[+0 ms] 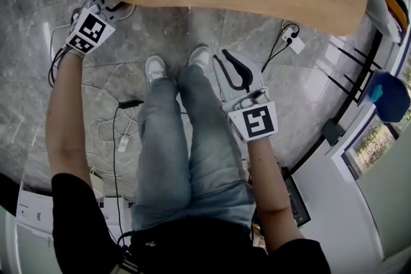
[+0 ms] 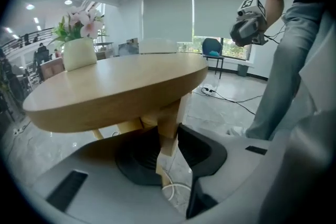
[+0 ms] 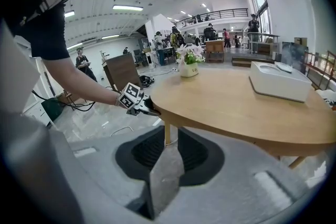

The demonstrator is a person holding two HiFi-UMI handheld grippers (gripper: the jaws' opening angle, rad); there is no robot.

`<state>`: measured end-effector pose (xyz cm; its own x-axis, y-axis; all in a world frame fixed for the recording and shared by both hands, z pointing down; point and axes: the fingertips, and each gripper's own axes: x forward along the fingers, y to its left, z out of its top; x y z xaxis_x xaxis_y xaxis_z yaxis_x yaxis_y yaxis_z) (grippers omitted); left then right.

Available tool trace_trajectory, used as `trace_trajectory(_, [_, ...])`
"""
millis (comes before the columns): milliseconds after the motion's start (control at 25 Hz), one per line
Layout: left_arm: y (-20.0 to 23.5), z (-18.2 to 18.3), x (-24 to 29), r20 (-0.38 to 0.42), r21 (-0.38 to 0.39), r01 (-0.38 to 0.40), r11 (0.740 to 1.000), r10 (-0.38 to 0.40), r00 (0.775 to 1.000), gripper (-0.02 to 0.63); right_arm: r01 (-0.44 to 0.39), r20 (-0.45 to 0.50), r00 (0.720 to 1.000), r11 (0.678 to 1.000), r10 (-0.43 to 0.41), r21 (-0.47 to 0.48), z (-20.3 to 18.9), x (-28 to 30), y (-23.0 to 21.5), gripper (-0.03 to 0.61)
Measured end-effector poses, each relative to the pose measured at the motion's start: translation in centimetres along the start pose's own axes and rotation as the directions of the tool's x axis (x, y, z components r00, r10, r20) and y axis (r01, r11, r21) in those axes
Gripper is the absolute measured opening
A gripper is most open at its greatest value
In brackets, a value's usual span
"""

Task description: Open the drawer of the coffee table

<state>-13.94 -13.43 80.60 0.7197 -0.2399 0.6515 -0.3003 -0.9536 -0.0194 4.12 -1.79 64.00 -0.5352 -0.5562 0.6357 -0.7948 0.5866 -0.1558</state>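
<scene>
a round light-wood coffee table (image 3: 236,107) stands on a glossy grey marble-tile floor (image 1: 38,93), bearing a white vase of pink flowers (image 3: 189,68) and, well apart from it, a flat white box (image 3: 278,81), while loose white cables (image 1: 109,131) and a white power strip (image 1: 295,43) lie on the floor.

The person wears a black shirt with short sleeves (image 1: 76,199), pale blue jeans (image 1: 173,157) and white shoes (image 1: 156,67). The left tongs (image 1: 101,0) and right tongs (image 1: 221,56) are whitish with black inner pads. Each carries a black-and-white marker cube (image 1: 255,122).

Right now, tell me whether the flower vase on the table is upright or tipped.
Upright: the vase stands on its base on the table, with the flowers rising straight above it.
</scene>
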Motion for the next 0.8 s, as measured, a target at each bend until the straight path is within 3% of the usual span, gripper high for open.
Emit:
trace_trajectory(160, [-0.4,0.2,-0.3,-0.02,0.059,0.057,0.997,-0.056,0.998,0.101,0.008,-0.005,1.0,1.0,-0.008,0.008,-0.4,0.0,0.1,0.077])
trace_trajectory(400, [-2.4,-0.9,-0.8,-0.047,0.078,0.103,0.992,-0.099,0.994,0.094,0.007,-0.015,1.0,1.0,-0.006,0.013,-0.7,-0.1,0.5,0.077])
trace_trajectory(600, [-5.9,-2.4,-1.7,-0.072,0.069,0.134,0.989,-0.129,0.989,0.089,-0.001,-0.024,1.0,1.0,0.001,0.008,-1.0,-0.1,0.9,0.077])
trace_trajectory(800, [-7.4,-2.7,-1.9,-0.069,0.007,0.099,0.995,-0.098,0.993,0.094,0.0,-0.051,0.999,1.0,-0.001,-0.016,-1.3,0.0,0.5,0.078])
